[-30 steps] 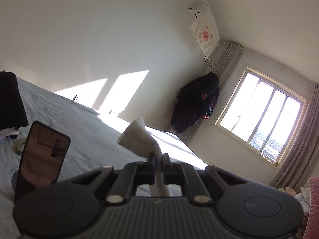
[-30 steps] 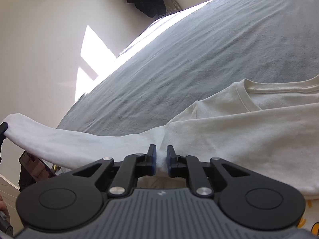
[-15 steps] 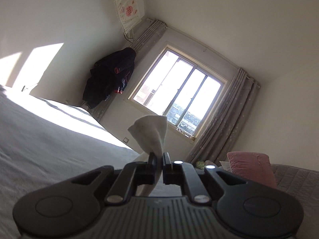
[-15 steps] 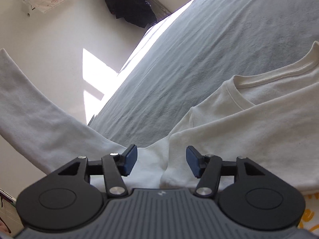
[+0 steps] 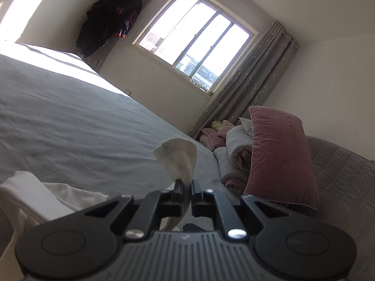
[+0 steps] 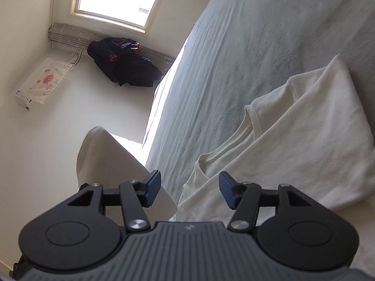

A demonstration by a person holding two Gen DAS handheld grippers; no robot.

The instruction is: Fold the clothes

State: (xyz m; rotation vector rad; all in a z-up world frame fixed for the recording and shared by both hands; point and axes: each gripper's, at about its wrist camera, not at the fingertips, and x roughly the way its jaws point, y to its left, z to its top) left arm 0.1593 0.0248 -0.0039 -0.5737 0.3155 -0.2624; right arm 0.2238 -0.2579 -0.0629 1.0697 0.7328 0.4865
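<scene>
A cream-white long-sleeved shirt [image 6: 293,140] lies on the grey bed [image 6: 257,46], its ribbed collar [image 6: 234,145] facing up. My left gripper [image 5: 186,187] is shut on one sleeve's cuff [image 5: 178,157], which sticks up above the fingers. More of the shirt [image 5: 35,194] bunches at the lower left of the left wrist view. In the right wrist view the lifted sleeve [image 6: 105,159] hangs in the air at the left. My right gripper [image 6: 191,190] hovers over the shirt's shoulder, open, its blue pads [image 6: 153,188] touching no cloth.
A dusty-pink pillow [image 5: 279,154] and rolled grey bedding [image 5: 236,149] are piled at the bed's head on the right. A dark jacket [image 5: 110,16] hangs by the window [image 5: 194,39]. Bare grey bedspread [image 5: 70,128] stretches beyond the shirt.
My right gripper let go of the shirt and opened, then rolled and shifted along it. My left gripper swung round with the cuff, sinking toward the bed and now facing the window and pillows.
</scene>
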